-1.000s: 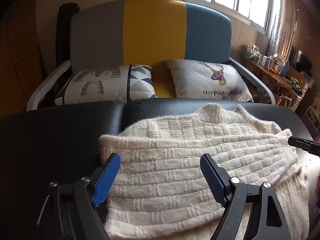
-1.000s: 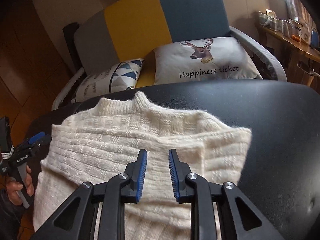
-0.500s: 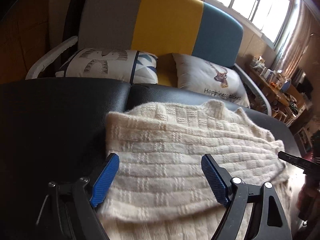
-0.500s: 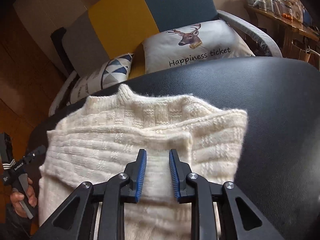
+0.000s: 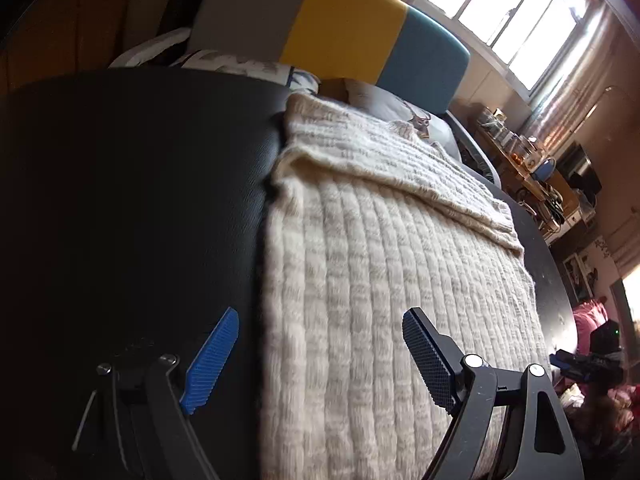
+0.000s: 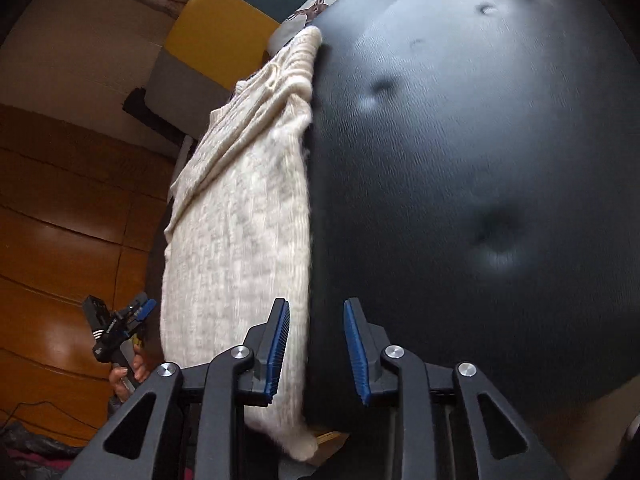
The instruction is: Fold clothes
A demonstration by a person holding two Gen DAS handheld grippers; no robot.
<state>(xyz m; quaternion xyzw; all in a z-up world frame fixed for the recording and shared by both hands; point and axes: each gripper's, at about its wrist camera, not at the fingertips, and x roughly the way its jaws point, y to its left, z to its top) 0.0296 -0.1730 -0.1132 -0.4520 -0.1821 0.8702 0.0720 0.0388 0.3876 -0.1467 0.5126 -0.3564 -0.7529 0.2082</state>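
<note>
Cream knit sweater (image 5: 384,280) lies on black leather table (image 5: 140,200), long axis running straight ahead of both tongs. Left gripper (image 5: 320,356) wide open, empty, straddling its left edge. Right gripper (image 6: 314,350) half open, empty, at right edge—about equally near hem.

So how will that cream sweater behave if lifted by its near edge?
The sweater is likely floppy: its hem already droops over the black table edge. The chunky knit looks bulky, so probably fairly heavy. The fuzzy yarn should grip rather than slip.
</note>
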